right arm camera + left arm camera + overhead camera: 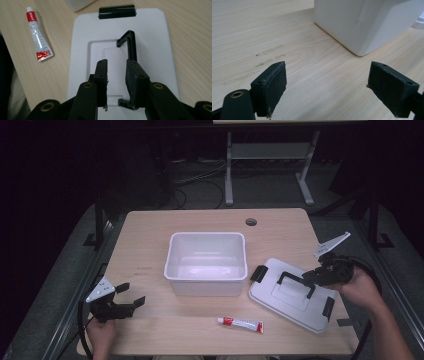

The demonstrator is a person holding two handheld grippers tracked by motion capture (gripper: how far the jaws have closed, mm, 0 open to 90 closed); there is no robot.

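A white plastic bin [207,287] stands empty and uncovered at the table's middle. Its white lid [292,305] lies flat to the right, with black clips and a black handle [295,279]. My right gripper [311,276] hovers just over that handle. In the right gripper view the gripper [117,62] shows a narrow gap with bare lid [152,50] behind it, and the handle [131,45] runs along under the right-hand jaw. A red-and-white tube [240,324] lies near the front edge, left of the lid [38,37]. My left gripper [132,294] rests at the front left, jaws wide and empty [327,75], facing the bin's corner [362,22].
The wooden table [150,235] has a round cable hole [251,222] at the back. A black clip [117,11] sits on the lid's far end. Beyond the table a desk frame [229,170] stands on a dark floor with cables.
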